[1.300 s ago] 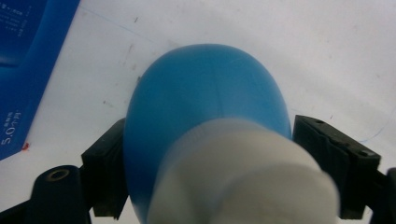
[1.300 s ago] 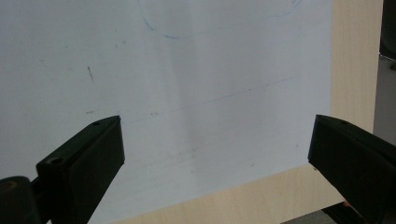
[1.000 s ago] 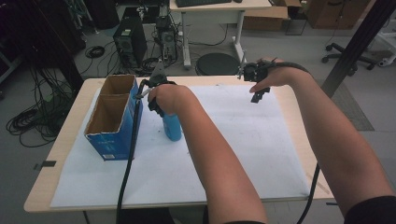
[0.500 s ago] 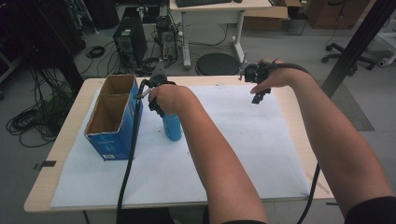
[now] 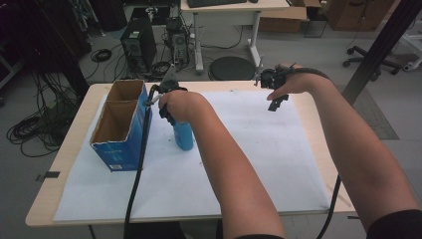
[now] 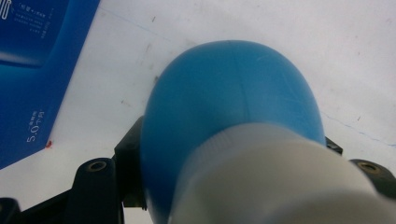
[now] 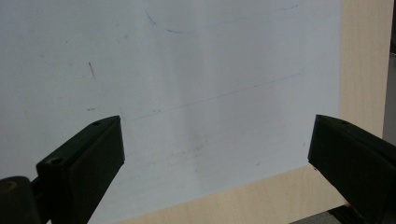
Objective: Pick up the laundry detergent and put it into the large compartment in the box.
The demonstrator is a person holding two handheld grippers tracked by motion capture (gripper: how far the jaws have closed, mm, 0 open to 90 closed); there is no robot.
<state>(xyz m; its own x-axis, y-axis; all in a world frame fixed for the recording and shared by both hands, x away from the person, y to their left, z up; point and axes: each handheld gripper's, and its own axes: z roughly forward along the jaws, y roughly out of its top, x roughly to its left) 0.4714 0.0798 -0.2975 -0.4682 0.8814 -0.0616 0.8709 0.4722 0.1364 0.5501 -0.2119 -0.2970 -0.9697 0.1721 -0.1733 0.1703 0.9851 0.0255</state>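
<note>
A blue bottle (image 5: 183, 135) with a white cap stands upright on the white paper, just right of the blue cardboard box (image 5: 119, 149). My left gripper (image 5: 169, 117) comes down over the bottle's top. Its jaws have just been closing, and in the left gripper view they press on both sides of the blue bottle (image 6: 233, 93), with the left gripper (image 6: 232, 142) wrapped round its upper body below the cap. My right gripper (image 5: 274, 103) hovers over the back right of the paper. In the right gripper view the right gripper (image 7: 215, 140) stands wide open with nothing between its jaws.
The open-topped box (image 6: 28, 70) has two compartments and stands at the table's left. A white paper sheet (image 5: 249, 149) covers most of the wooden table (image 5: 74, 139). Cables trail from both grippers over the near edge. Computers, a desk and chairs stand beyond the table.
</note>
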